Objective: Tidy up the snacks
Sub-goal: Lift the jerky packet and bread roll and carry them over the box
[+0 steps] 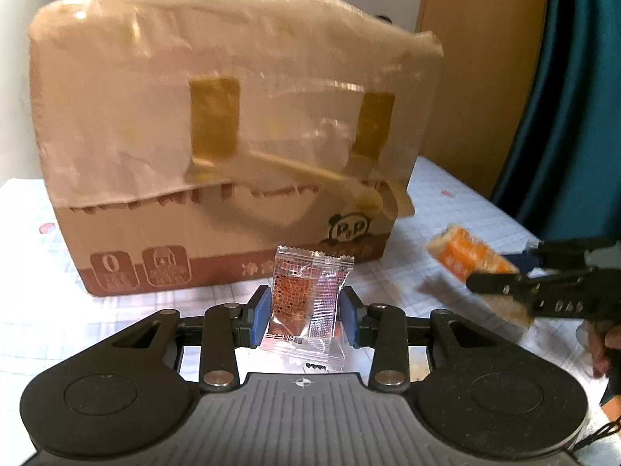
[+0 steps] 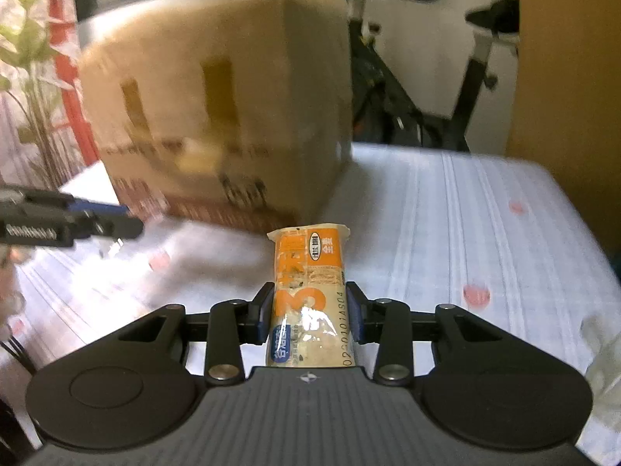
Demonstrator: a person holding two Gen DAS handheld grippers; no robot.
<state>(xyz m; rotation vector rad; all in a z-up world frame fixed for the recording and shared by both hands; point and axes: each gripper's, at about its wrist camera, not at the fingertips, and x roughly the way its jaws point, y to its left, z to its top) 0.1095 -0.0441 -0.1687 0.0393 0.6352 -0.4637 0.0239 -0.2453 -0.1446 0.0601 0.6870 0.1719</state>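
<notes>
My left gripper (image 1: 306,312) is shut on a small clear snack packet (image 1: 306,306) with a reddish-brown piece inside, held upright above the table in front of a taped cardboard box (image 1: 229,136). My right gripper (image 2: 309,312) is shut on an orange and white snack bar (image 2: 310,291), pointed toward the same box (image 2: 221,116). In the left wrist view the right gripper (image 1: 485,272) and its orange bar (image 1: 471,258) show at the right, blurred. In the right wrist view the left gripper (image 2: 128,217) shows at the left edge.
The box stands on a table with a white patterned cloth (image 2: 446,233). A wooden panel (image 1: 477,58) and a teal curtain (image 1: 574,116) stand at the right. An exercise bike (image 2: 427,77) and a plant (image 2: 27,58) lie behind the table.
</notes>
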